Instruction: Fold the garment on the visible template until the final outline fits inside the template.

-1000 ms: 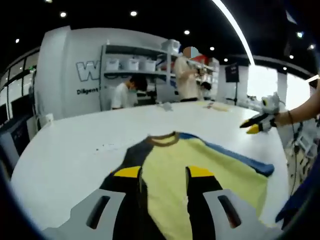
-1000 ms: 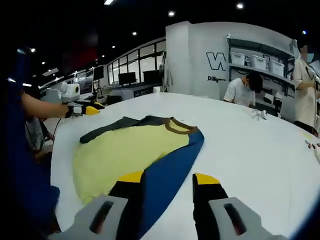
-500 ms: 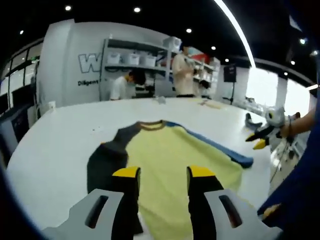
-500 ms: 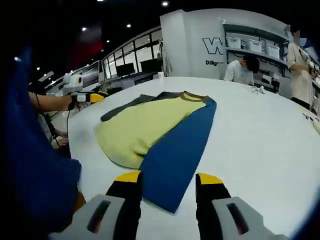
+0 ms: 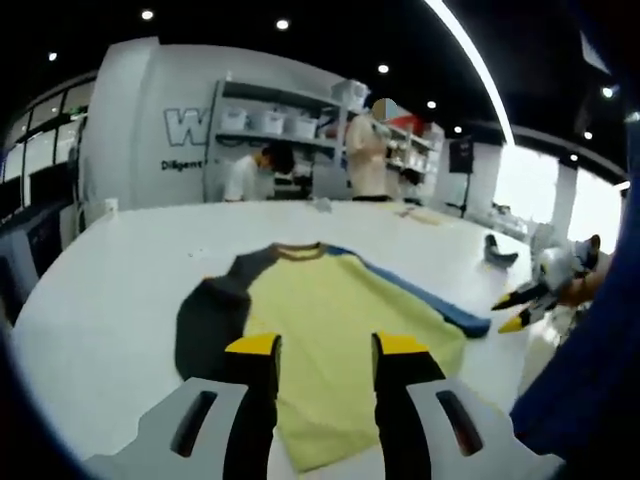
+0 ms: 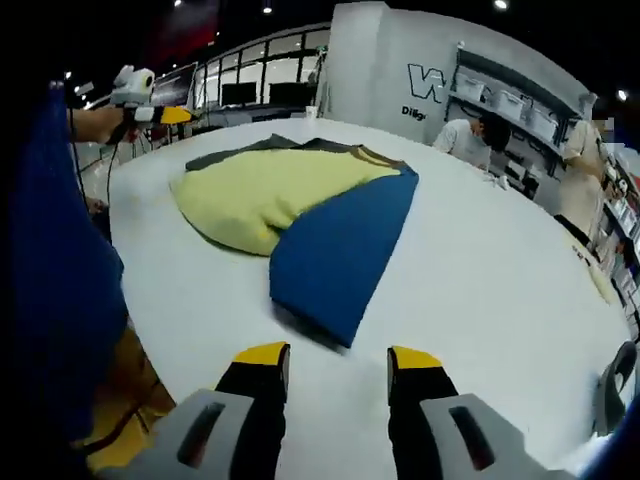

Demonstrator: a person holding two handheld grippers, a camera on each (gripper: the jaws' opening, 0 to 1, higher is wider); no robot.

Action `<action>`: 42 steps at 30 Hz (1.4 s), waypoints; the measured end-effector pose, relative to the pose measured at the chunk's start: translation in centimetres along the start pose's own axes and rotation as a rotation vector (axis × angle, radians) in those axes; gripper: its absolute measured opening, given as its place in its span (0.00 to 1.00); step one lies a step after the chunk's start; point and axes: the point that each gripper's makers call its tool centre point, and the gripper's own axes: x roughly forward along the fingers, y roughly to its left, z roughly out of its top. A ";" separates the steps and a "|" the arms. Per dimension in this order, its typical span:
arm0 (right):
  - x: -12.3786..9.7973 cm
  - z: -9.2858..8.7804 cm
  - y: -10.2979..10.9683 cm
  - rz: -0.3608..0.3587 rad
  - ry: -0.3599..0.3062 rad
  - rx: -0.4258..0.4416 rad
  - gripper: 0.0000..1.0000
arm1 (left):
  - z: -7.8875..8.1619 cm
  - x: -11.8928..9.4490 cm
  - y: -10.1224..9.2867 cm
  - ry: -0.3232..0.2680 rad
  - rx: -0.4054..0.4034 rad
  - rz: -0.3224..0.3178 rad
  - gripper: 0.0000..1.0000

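Observation:
The garment lies flat on the white table, with a yellow body, a brown collar, a dark grey sleeve and a blue sleeve. My left gripper stands open just short of the yellow hem, nothing between its jaws. In the right gripper view the garment's yellow body and blue sleeve lie ahead of my right gripper, which is open and clear of the cloth. The left gripper hangs at the far left, off the table's edge. The right gripper shows open at the table's right edge.
Two people stand by shelves with white bins at the back. A dark object lies on the table's right side, also the dark object at the right edge. The person's blue sleeve fills the left side.
Both grippers have drawn back from the garment. The blue sleeve's end, between the right jaws before, now lies ahead of them. The left jaws were over the yellow body and now sit at its hem.

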 end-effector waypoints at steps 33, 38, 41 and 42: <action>0.0 5.0 -3.9 0.010 -0.037 -0.368 0.00 | 0.4 -0.3 -0.9 0.008 -0.007 0.015 0.32; -1.8 5.2 -7.7 0.004 0.009 -0.472 0.00 | 0.3 -0.1 -0.9 0.006 -0.015 0.014 0.32; -2.2 5.0 -10.0 -0.011 0.044 -0.538 0.00 | 0.2 0.1 -0.8 0.004 -0.019 0.016 0.32; -2.3 4.9 -10.8 -0.013 0.059 -0.547 0.00 | 0.2 0.2 -0.9 0.004 -0.021 0.016 0.32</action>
